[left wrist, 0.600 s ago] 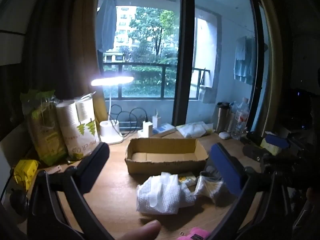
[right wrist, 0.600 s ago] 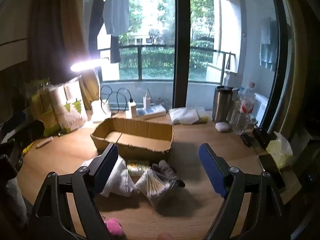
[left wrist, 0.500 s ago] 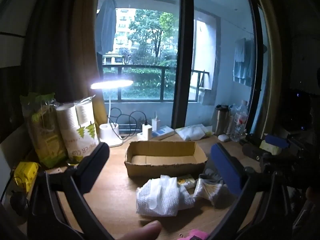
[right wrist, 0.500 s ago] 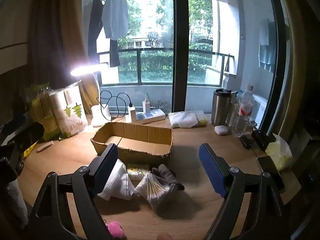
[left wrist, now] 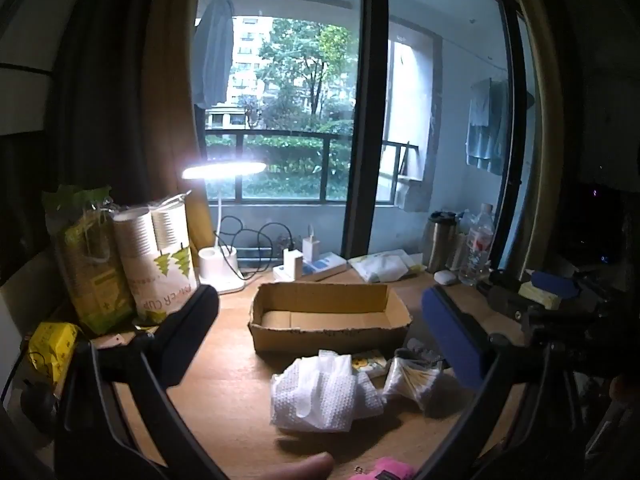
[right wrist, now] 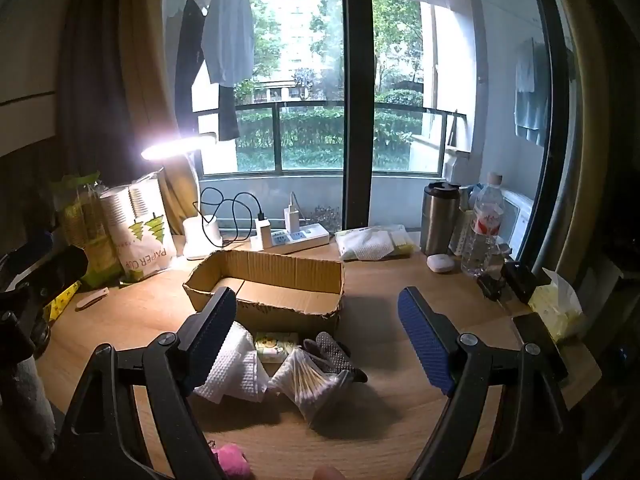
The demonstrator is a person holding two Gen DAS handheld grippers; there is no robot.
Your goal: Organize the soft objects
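Right wrist view: one cardboard box (right wrist: 264, 284), one cotton-swab bag (right wrist: 310, 384), both grippers' jaws wide, empty.

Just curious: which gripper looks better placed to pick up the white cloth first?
Probably the left gripper: the white cloth lies centred between its open jaws. In the right gripper's view it sits off to the side, behind one finger.

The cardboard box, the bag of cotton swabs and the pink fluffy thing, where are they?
cardboard box (right wrist: 276, 312), right wrist view, on its front wall.
bag of cotton swabs (right wrist: 308, 380), right wrist view, on the middle of the clear bag.
pink fluffy thing (right wrist: 231, 456), right wrist view, on its top, at the bottom edge.
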